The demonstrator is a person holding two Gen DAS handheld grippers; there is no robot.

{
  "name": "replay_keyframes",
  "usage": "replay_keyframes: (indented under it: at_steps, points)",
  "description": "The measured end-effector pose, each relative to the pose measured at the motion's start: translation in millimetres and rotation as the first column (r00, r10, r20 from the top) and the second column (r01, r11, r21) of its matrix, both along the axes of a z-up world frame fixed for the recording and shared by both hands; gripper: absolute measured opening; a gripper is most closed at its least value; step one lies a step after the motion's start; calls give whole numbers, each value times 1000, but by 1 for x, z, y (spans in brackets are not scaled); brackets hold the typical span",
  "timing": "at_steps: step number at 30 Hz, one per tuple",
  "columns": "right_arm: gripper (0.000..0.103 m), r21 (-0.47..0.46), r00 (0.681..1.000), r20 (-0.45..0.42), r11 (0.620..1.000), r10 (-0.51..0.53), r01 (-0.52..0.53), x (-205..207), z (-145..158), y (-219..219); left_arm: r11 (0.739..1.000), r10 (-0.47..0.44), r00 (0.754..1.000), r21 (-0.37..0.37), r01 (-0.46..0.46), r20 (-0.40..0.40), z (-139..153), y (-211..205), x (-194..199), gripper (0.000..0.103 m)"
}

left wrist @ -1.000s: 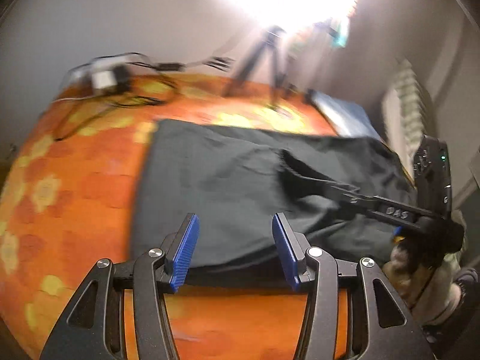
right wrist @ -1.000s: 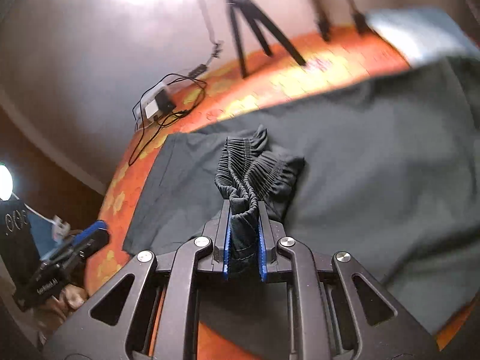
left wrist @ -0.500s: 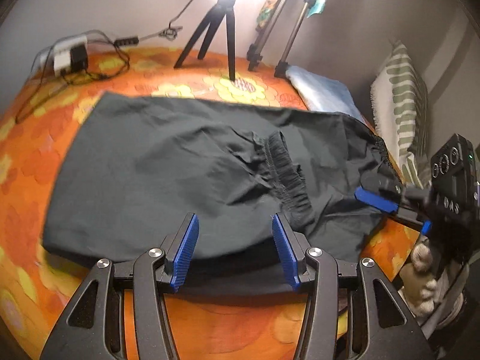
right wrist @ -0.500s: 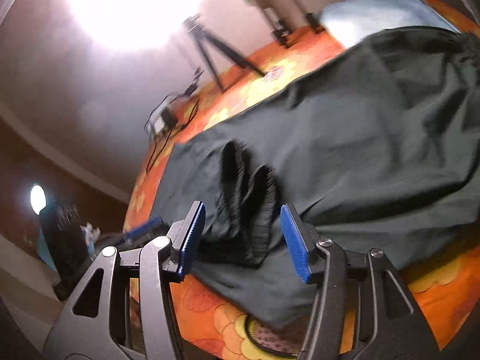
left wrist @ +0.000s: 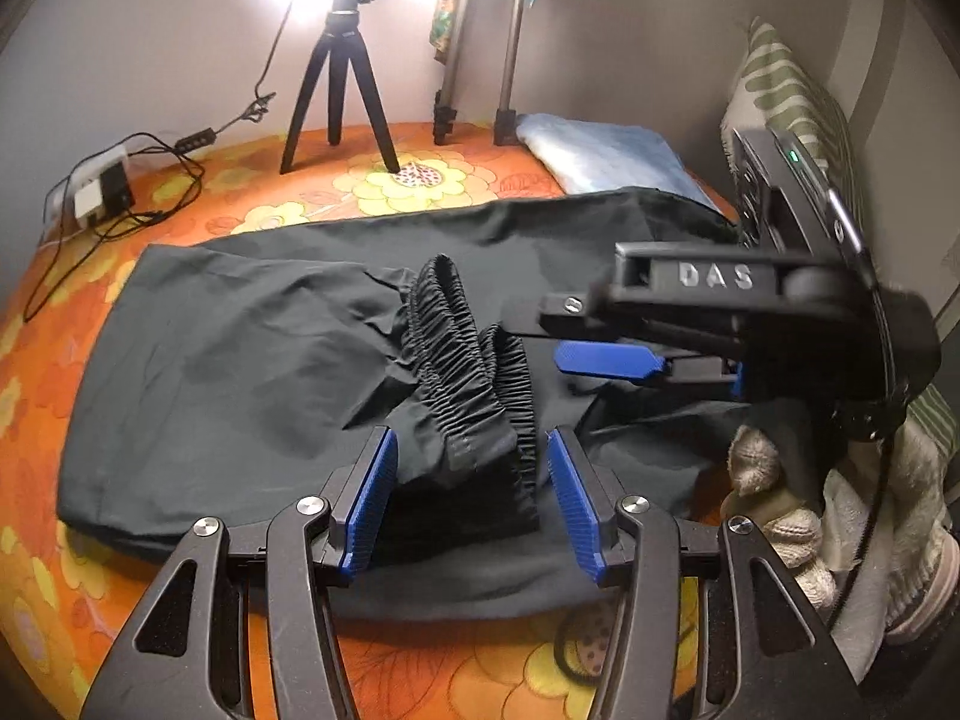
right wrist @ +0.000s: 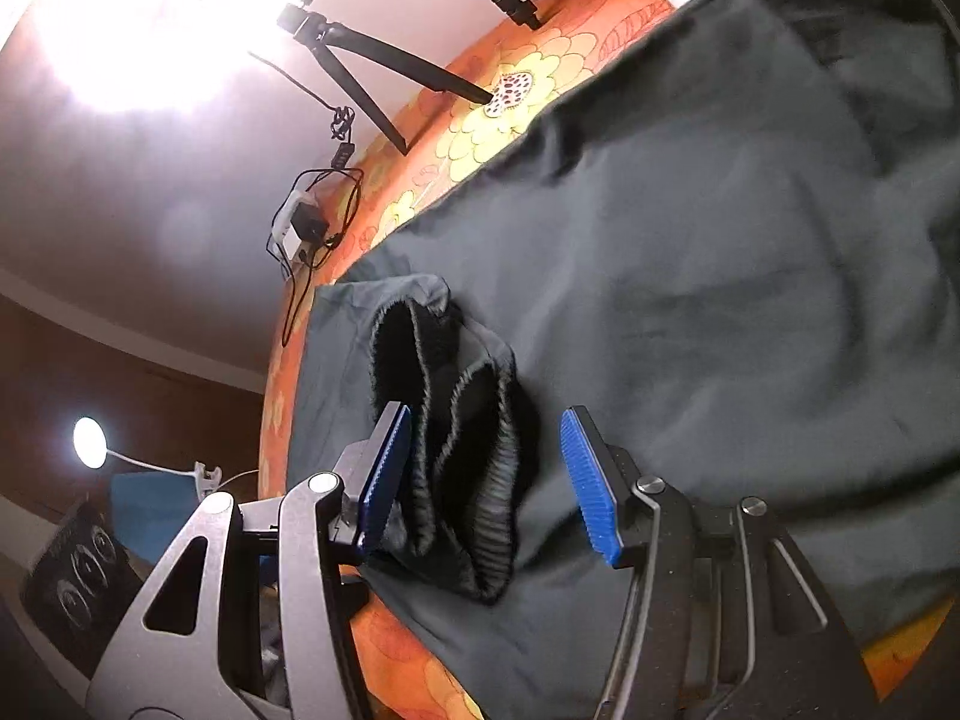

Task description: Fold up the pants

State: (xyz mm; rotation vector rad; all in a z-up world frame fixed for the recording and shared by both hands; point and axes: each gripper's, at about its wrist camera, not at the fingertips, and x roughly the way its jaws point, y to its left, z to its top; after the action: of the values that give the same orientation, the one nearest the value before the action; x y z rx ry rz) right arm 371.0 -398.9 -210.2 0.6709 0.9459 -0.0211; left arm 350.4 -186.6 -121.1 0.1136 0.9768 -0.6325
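Note:
Dark pants lie spread over an orange flowered bedspread. Their elastic waistband is folded onto the legs in a bunched heap. My left gripper hovers at the heap's near end. Its jaws are opening a little, and the blue pads stand apart from the cloth on both sides. My right gripper is open around the same heap. The waistband lies loose between its pads, close to the left one. In the left wrist view the right gripper comes in from the right, held by a gloved hand.
A small black tripod and two stand legs stand at the back of the bed by the wall. A light blue pillow lies behind the pants. A striped cushion leans at the right. A power adapter with cables sits at the back left.
The right gripper opened and let go of the bunched waistband, which dropped onto the pants. The left gripper moved over until the waistband heap lay between its fingers.

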Motion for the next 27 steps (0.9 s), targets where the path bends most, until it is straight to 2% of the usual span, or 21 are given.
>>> replay_keyframes:
  at_steps: [4,7,9,10,11,12,13,18,22,23,24,25,26,27]
  points:
    - [55,16,1000,-17,1000,16,-16,11,-6,3,1000,1,1000,29,-1,-7,-12,-10,2,51]
    - [55,-20,998,-52,999,25,-26,19,-12,8,998,1,1000,55,-1,-7,-19,-12,2,51]
    - [40,-16,998,-55,1000,17,-18,20,-16,7,998,13,1000,58,-12,-17,-24,-9,5,48]
    - [36,-7,998,-56,1000,20,-20,21,-17,6,998,21,1000,57,-19,-20,-26,-6,6,36]
    - [27,9,998,-54,1000,22,-22,22,-18,5,998,22,999,53,-21,-28,-27,-5,7,25]
    - [20,23,999,-47,999,24,-23,22,-19,3,999,24,999,44,-22,-34,-28,-3,6,25]
    - [17,19,999,-44,1000,23,-22,21,-18,2,999,22,999,32,-21,-31,-27,-1,5,25]
    - [13,10,999,12,1000,30,-30,21,-4,-3,1000,-28,999,10,28,-16,-23,-4,-6,24]
    - [14,12,999,38,1000,26,-26,20,1,-8,997,-49,999,51,49,-5,-27,-12,-10,24]
    - [17,15,999,33,1000,18,-18,19,1,-10,998,-43,999,43,44,-21,-29,-12,-9,24]
    - [31,24,1000,26,1000,15,-16,18,0,-13,999,-40,999,36,41,-32,-30,-12,-8,24]
    - [41,32,1000,19,999,8,-9,15,0,-16,999,-35,999,35,36,-34,-30,-12,-8,25]
    - [58,30,1000,21,1000,-4,3,12,1,-19,999,-32,999,33,33,-33,-30,-12,-8,25]
    - [66,32,1000,27,999,-6,6,10,1,-22,999,-31,999,31,32,-34,-30,-12,-8,25]
